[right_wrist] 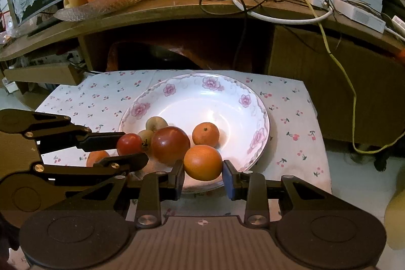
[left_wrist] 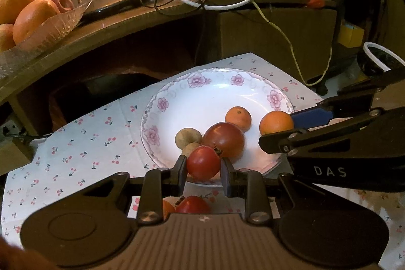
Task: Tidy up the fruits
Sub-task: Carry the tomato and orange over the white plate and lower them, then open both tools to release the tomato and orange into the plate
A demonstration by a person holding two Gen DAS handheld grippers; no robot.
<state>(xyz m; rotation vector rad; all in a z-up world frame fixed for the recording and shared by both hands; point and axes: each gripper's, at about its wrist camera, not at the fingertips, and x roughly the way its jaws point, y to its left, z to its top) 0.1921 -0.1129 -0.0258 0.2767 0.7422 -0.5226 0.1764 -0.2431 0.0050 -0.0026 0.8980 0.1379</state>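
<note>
Left wrist view | left gripper clamping a small tomato between its pads | right gripper gripping an orange — both sitting over the plate rim

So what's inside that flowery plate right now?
Loose in the plate: a big tomato, a small orange and two brownish fruits, one half hidden. Whatever lies beneath the pile isn't visible.

One readable marking

White letters "DAS" stood on the black body of the right gripper, seen from the left wrist view; nothing else was legible.
</note>
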